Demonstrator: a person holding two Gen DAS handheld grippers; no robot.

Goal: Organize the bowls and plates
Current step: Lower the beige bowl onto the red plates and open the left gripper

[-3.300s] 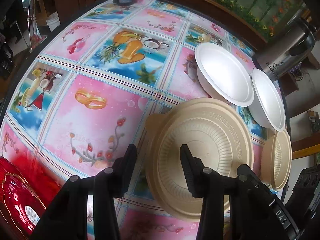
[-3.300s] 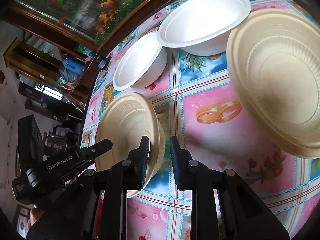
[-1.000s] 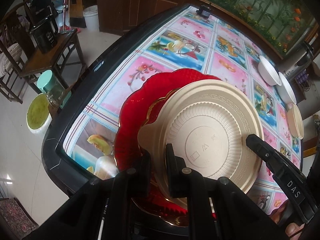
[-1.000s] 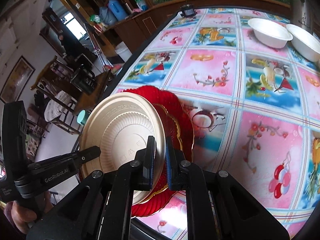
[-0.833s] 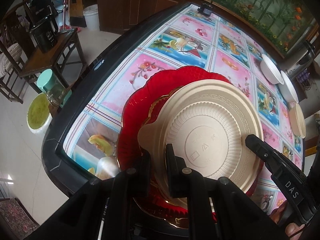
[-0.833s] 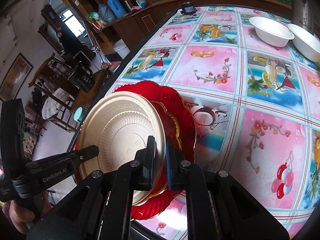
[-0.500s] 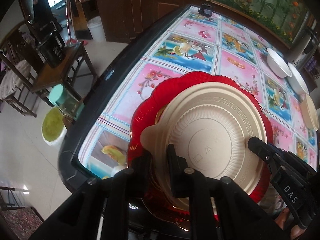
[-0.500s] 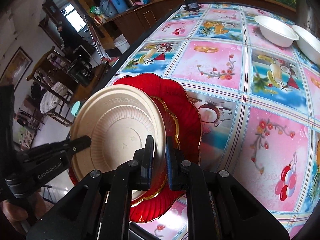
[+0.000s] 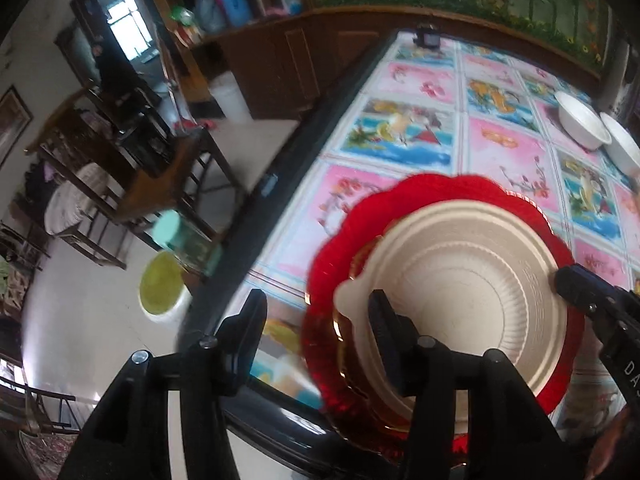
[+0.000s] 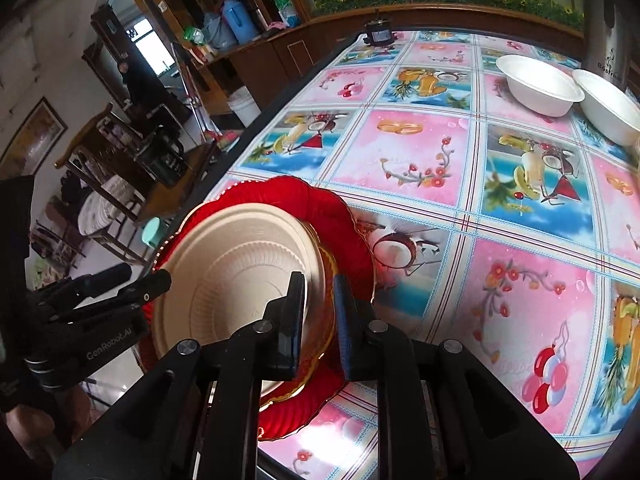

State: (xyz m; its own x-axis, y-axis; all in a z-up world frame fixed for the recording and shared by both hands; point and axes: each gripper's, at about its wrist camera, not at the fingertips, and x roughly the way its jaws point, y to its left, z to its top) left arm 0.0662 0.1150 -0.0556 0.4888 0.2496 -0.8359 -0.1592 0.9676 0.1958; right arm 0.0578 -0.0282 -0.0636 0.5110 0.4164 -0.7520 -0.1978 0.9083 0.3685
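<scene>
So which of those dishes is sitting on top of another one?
The beige plate, resting on the red scalloped plate; the two white bowls stand directly on the tablecloth.

soft daylight from a window (image 9: 124, 32); left view motion-blurred, edges fisheye-warped and vignetted.

One beige plate (image 10: 224, 264) lay in the lower left of the frame on one red plate (image 10: 344, 216). Two white bowls, one (image 10: 538, 84) beside the other (image 10: 610, 106), stood at the upper right.
</scene>
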